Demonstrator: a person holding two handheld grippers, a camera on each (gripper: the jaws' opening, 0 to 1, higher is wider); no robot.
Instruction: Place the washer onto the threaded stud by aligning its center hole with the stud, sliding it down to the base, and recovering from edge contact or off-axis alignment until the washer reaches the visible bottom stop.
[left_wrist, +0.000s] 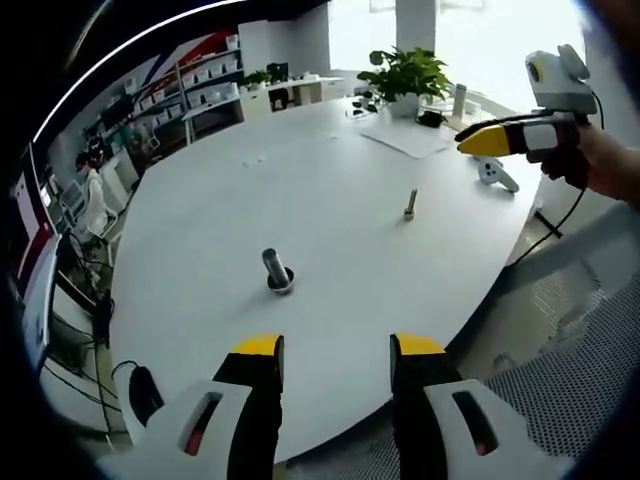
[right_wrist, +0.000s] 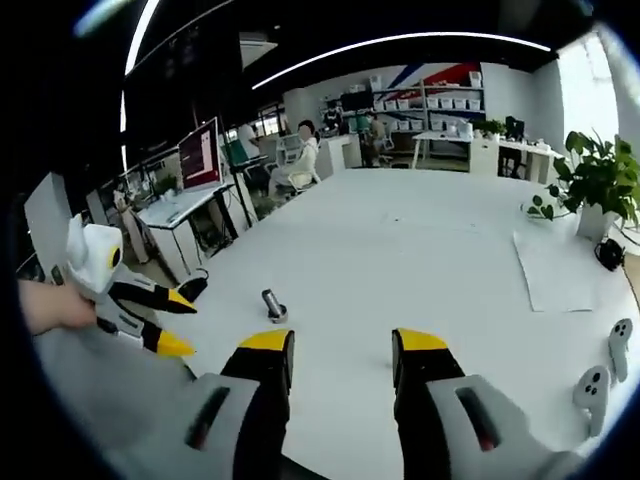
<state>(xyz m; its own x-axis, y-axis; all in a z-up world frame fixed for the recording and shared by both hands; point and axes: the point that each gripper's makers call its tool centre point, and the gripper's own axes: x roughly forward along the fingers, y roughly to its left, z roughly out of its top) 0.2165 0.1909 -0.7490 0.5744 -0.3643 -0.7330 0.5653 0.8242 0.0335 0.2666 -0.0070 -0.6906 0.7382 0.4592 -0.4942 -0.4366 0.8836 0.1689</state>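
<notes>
Washer (left_wrist: 281, 283) is lying around the foot of the upright stud (left_wrist: 272, 264) on the counter (left_wrist: 330, 220), straight ahead of the empty, parted left claw (left_wrist: 335, 355), nearer than the right claw (right_wrist: 340, 350), also standing apart.

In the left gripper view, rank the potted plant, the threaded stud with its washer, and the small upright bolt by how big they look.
1. Potted plant, largest, though farthest.
2. Threaded stud with washer at its base.
3. Small upright bolt, smallest; it stands farther off than the stud, so true size is unsure.
</notes>
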